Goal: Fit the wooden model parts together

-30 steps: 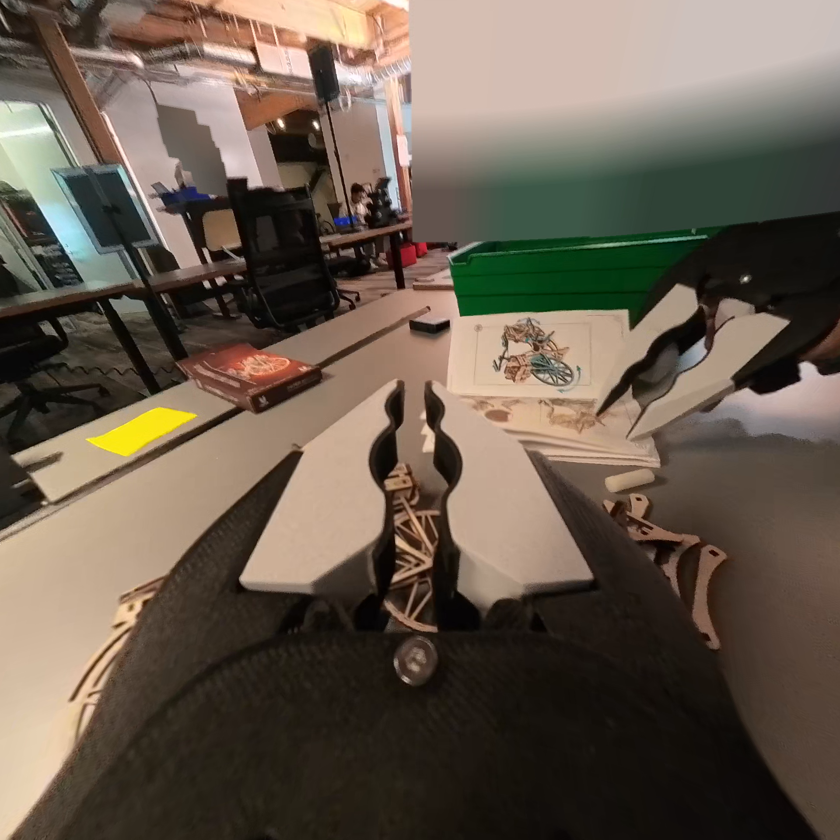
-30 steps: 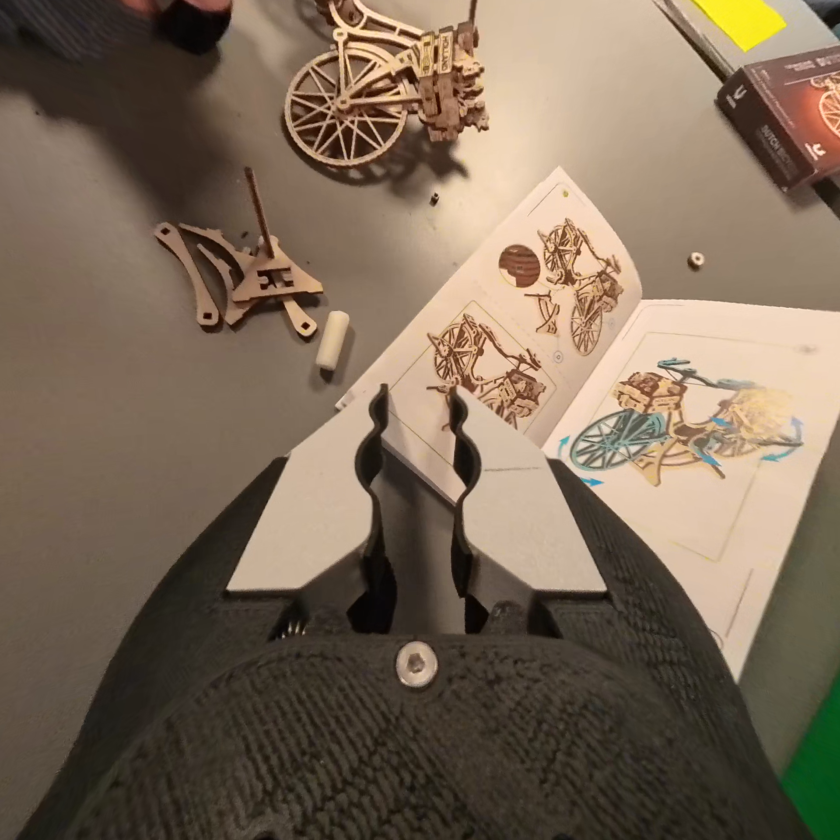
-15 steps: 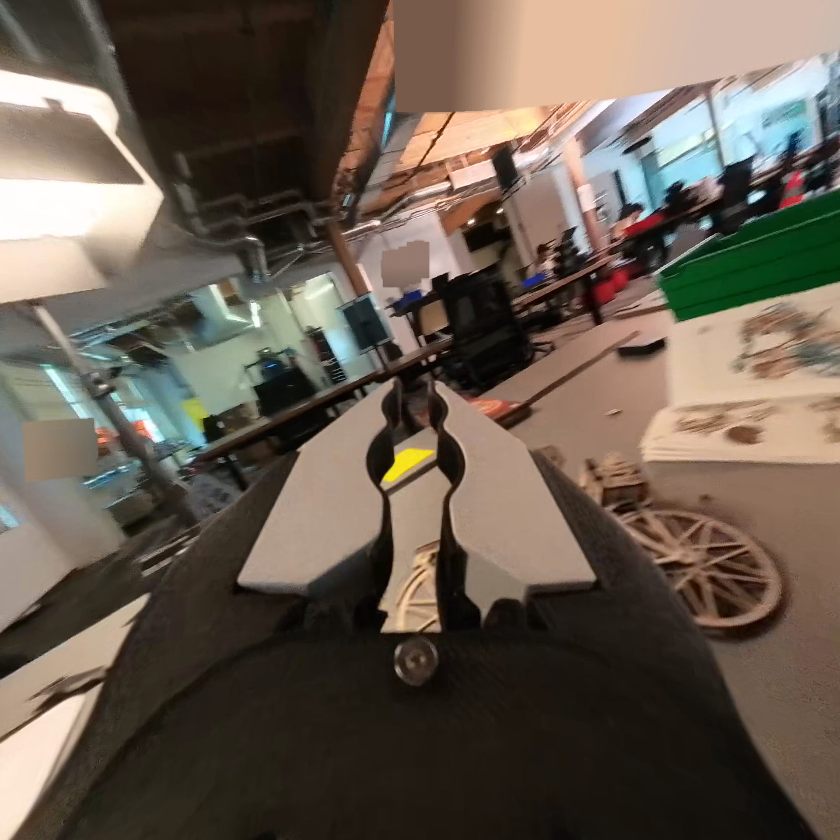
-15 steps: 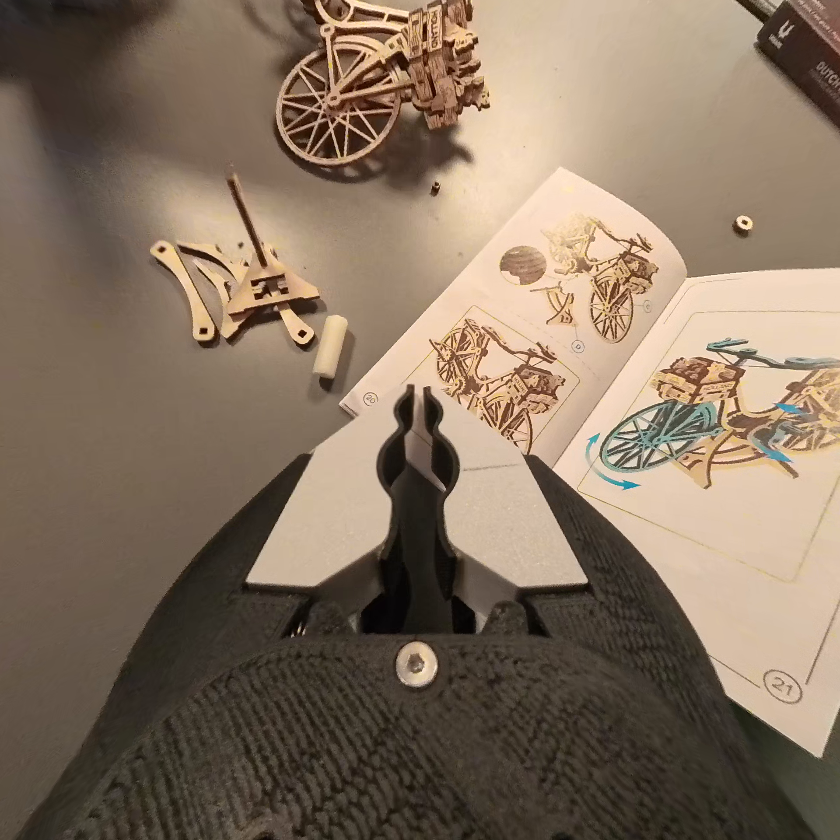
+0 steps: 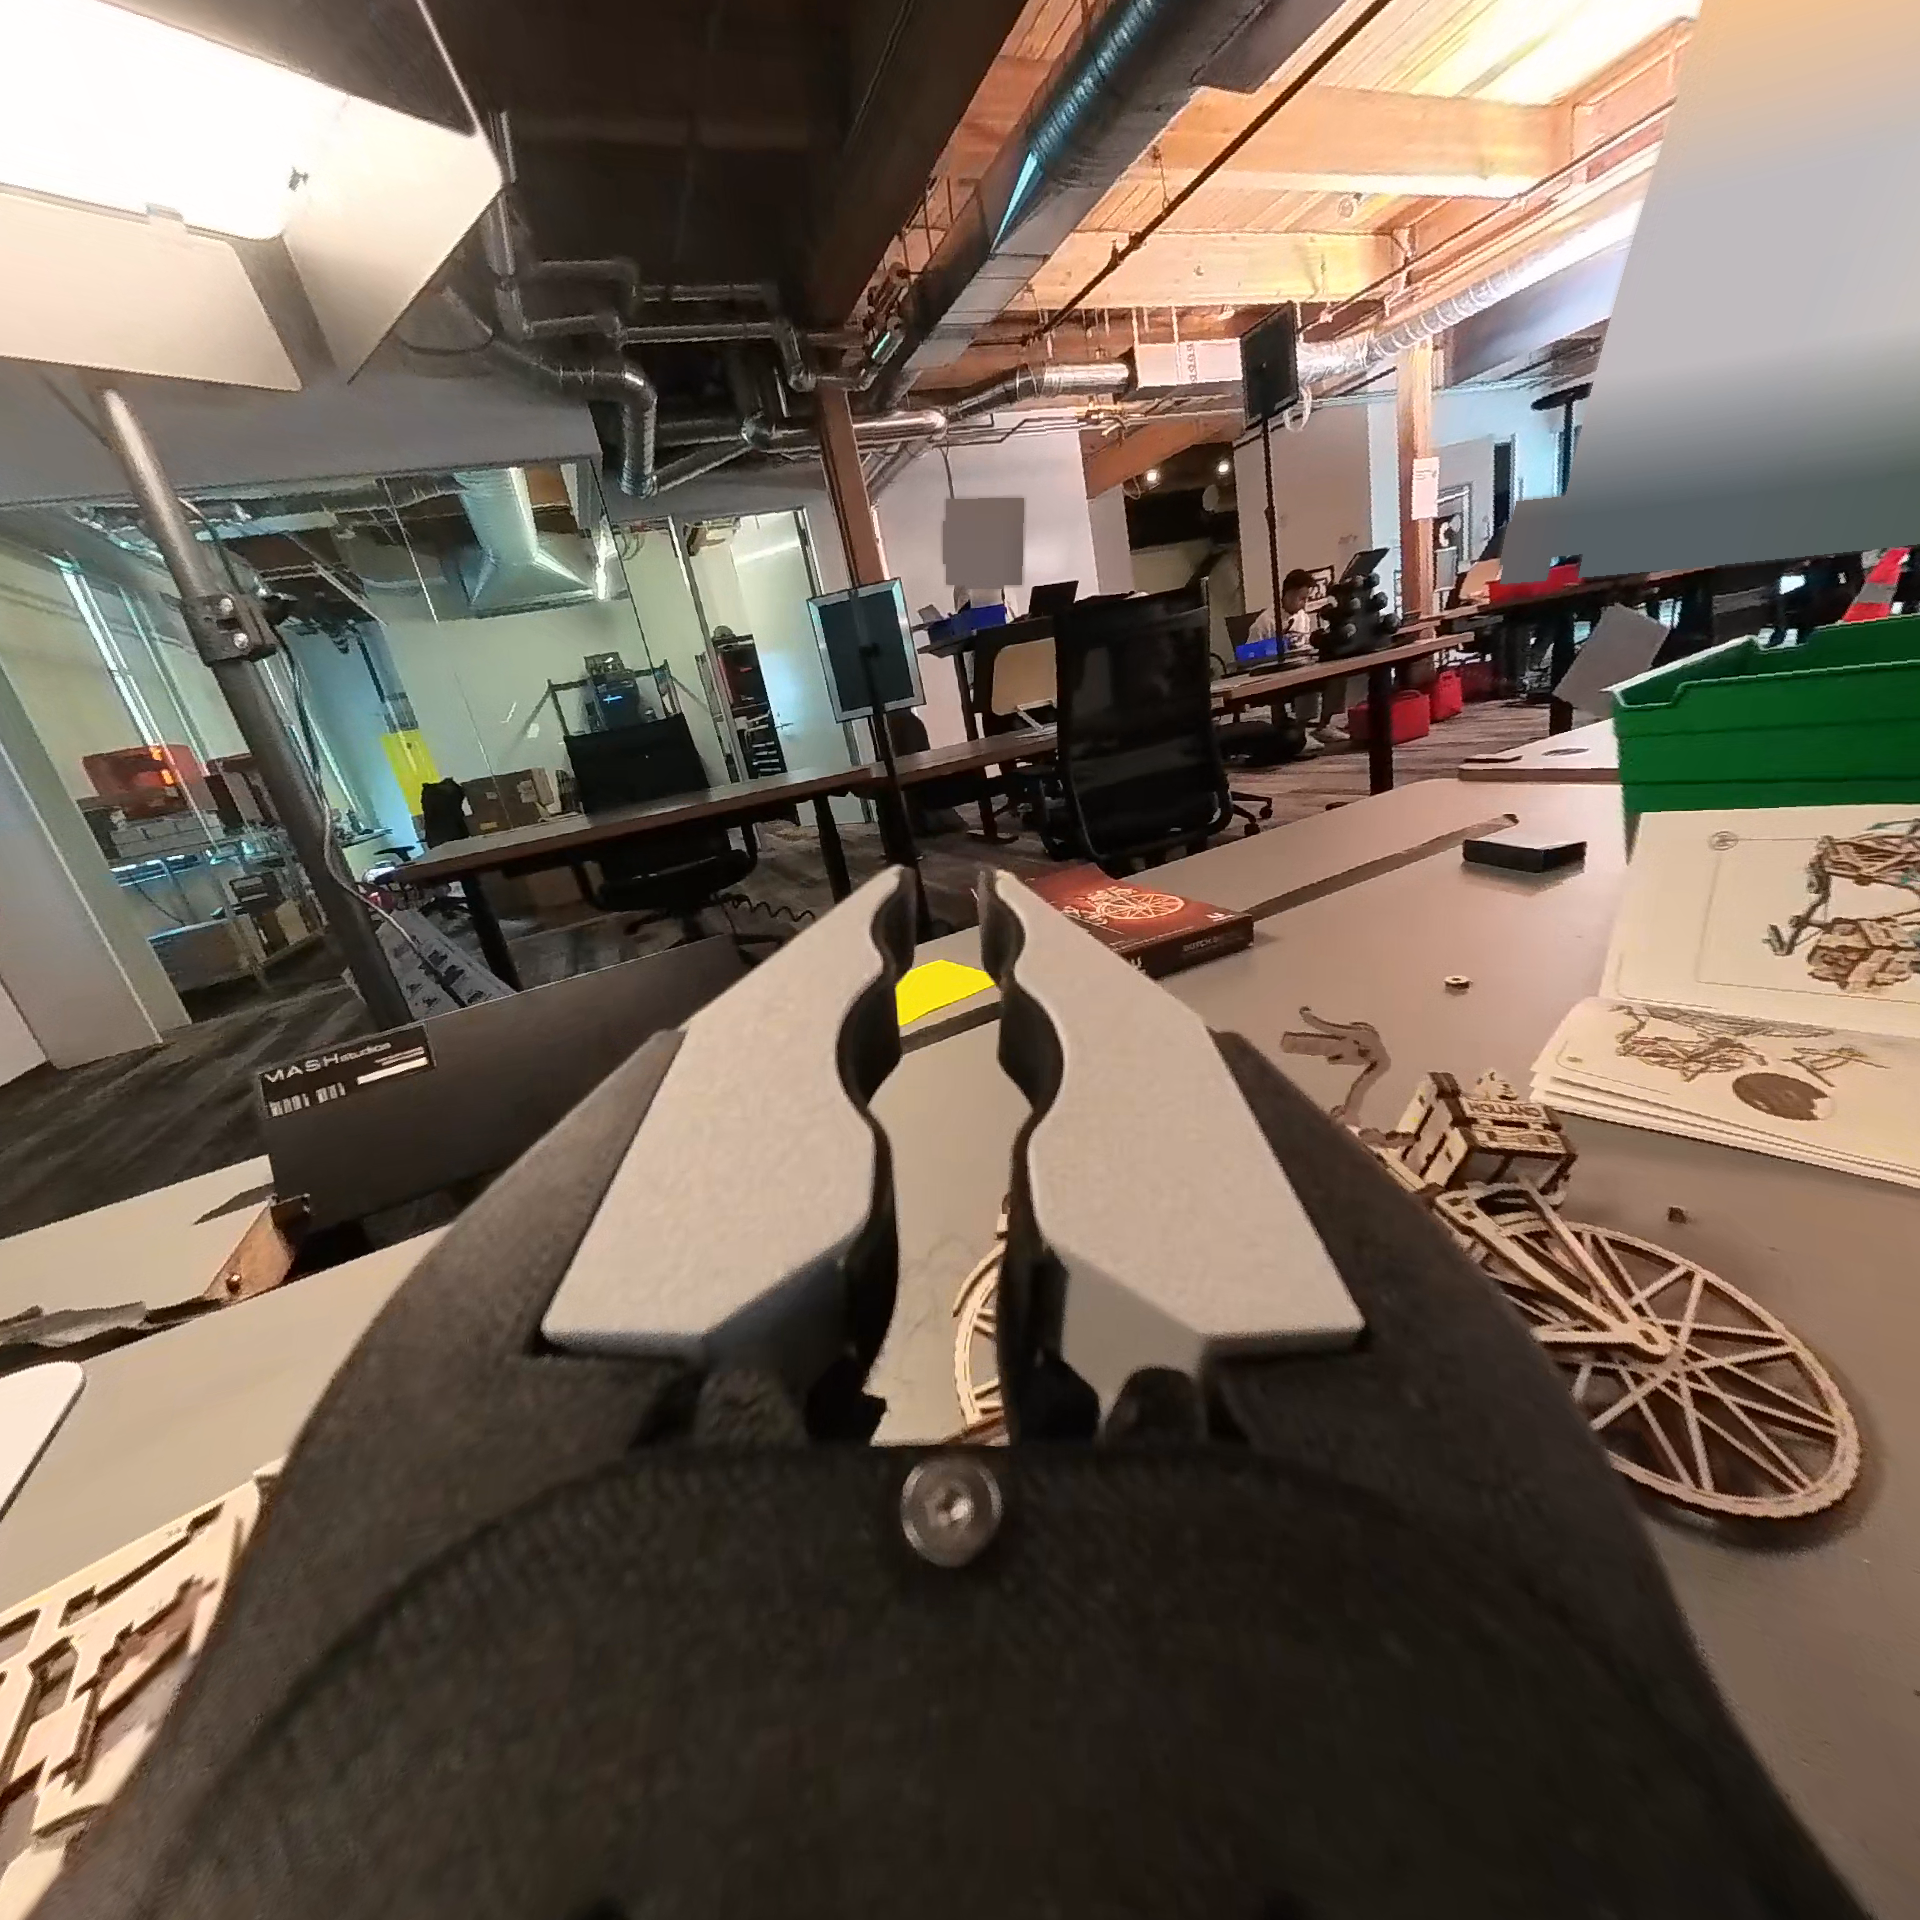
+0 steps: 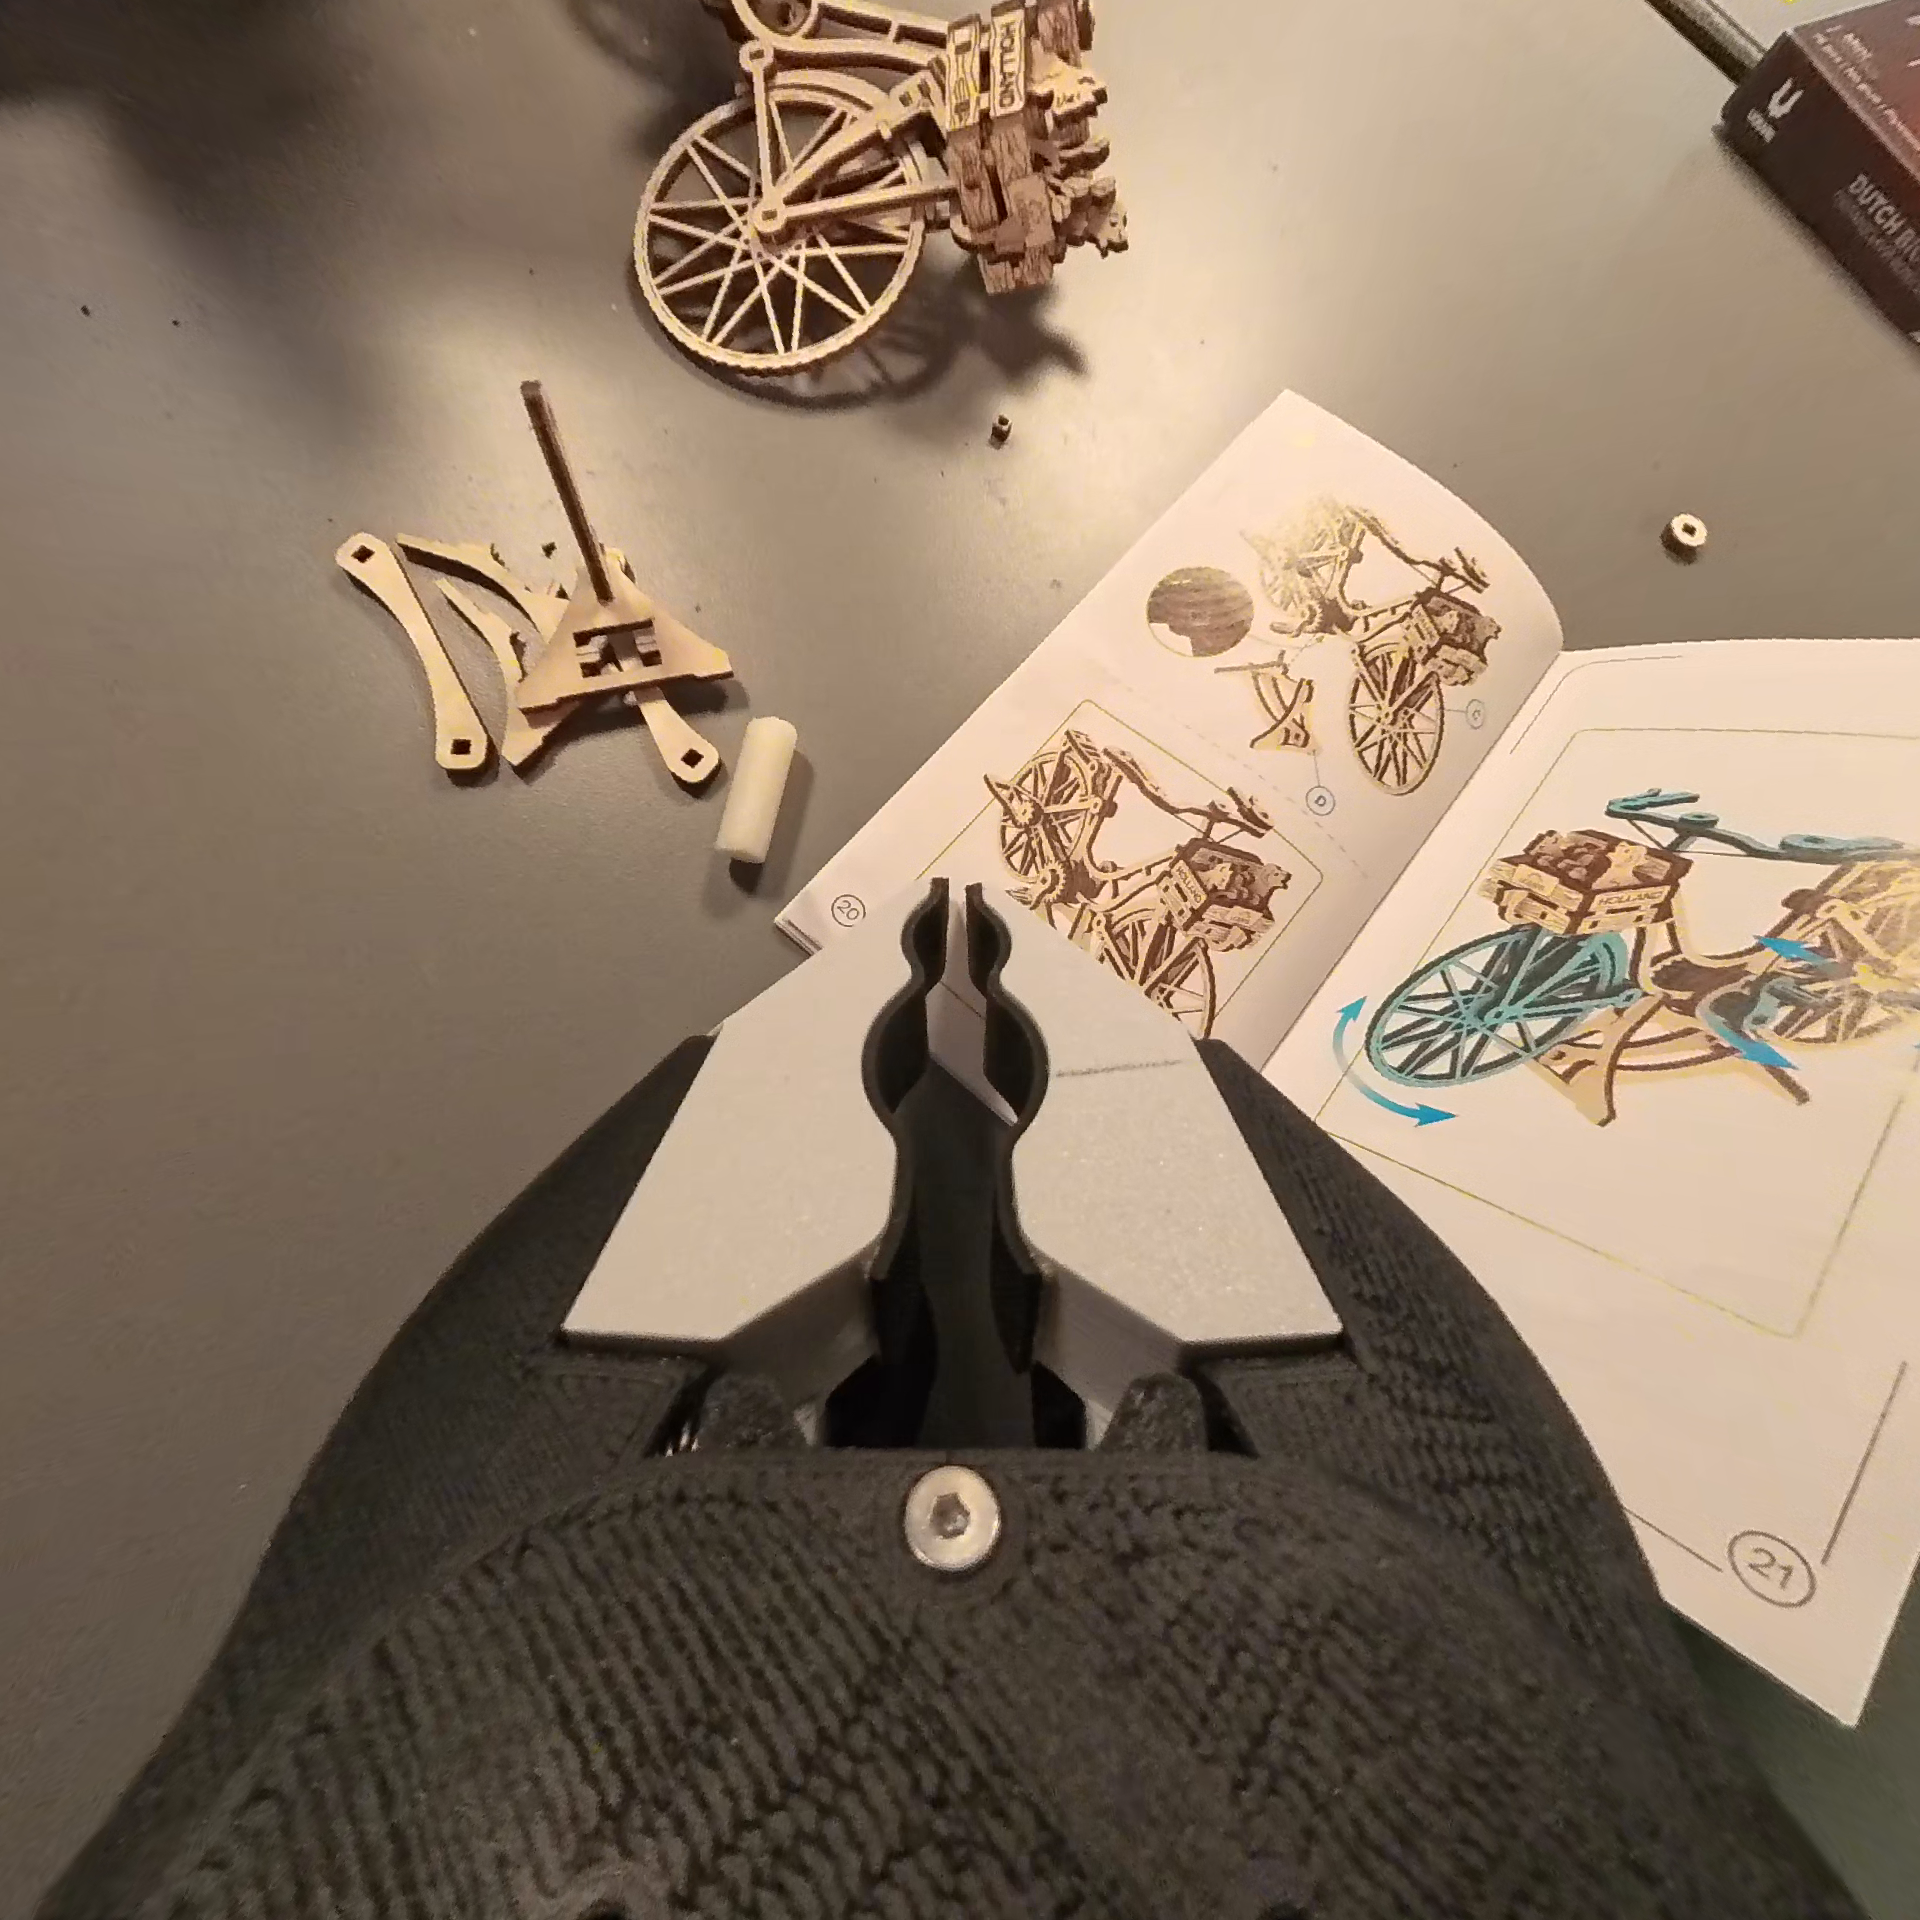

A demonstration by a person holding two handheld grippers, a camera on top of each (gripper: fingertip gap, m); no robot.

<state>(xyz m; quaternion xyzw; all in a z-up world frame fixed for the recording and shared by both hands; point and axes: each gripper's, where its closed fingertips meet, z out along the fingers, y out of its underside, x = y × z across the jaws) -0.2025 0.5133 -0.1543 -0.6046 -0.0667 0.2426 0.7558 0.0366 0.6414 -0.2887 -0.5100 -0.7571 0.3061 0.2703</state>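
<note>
The part-built wooden bicycle (image 6: 831, 208) lies on its side on the grey table; in the left wrist view its wheel (image 5: 1704, 1371) and crate (image 5: 1486, 1132) are to the right of my fingers. Loose wooden parts (image 6: 582, 644) lie in a small pile with a thin stick (image 6: 566, 488) standing up from a triangular piece. A white cylinder (image 6: 756, 790) lies beside them. My left gripper (image 5: 948, 883) is open and empty, above the table left of the bicycle. My right gripper (image 6: 956, 888) is shut and empty, above the booklet's edge.
An open instruction booklet (image 6: 1351, 831) lies right of the parts. A brown box (image 5: 1132, 925), a yellow note (image 5: 935, 997), a small nut (image 6: 1685, 535) and stacked green bins (image 5: 1766, 717) are farther off. A cut-out wooden sheet (image 5: 94, 1662) lies at the near left. Left tips to right tips: about 30 cm. From the right gripper's tips to the white cylinder (image 6: 756, 790) is close to 4 cm. From either gripper's tips it is about 15 cm to the part-built wooden bicycle (image 6: 831, 208). It is also in sight in the left wrist view (image 5: 1608, 1281).
My left gripper has swung left, off the bicycle, which now lies to its right. My right gripper's jaws have closed from open to shut over the booklet's edge.
</note>
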